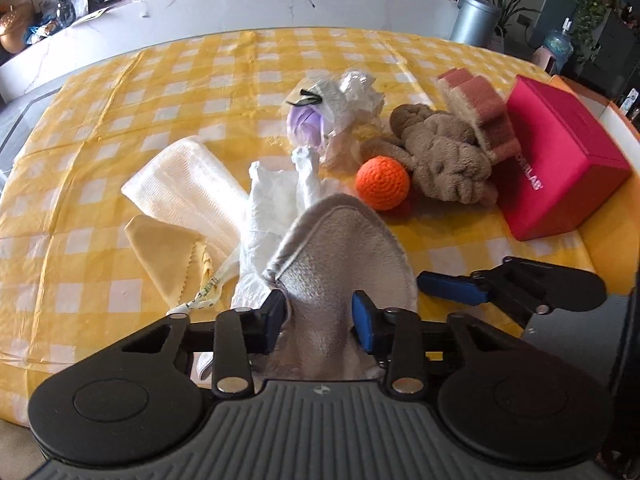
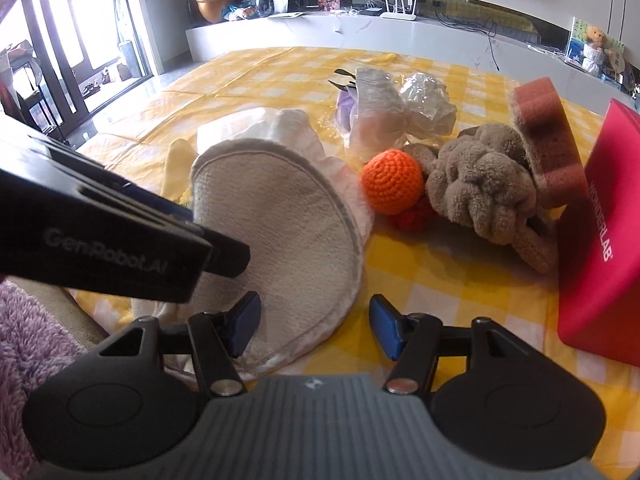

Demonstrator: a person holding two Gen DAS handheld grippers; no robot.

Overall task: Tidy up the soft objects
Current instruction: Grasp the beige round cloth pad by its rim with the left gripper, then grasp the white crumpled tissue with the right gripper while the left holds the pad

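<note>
left wrist view: our left gripper is clamped on the grey pad, its long axis running straight ahead. right gripper gapes empty just beside, pad's edge left of it; red box lies right, nearer this arm.

"WONDERLAB" on red box; "GenRobot.AI" on left gripper

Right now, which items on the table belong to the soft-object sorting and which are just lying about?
Job:
grey terry pad, clamped in left gripper
orange crochet ball
brown plush towel
sponge
white cloth

Lying about:
router
grey bin
copper pot
</note>
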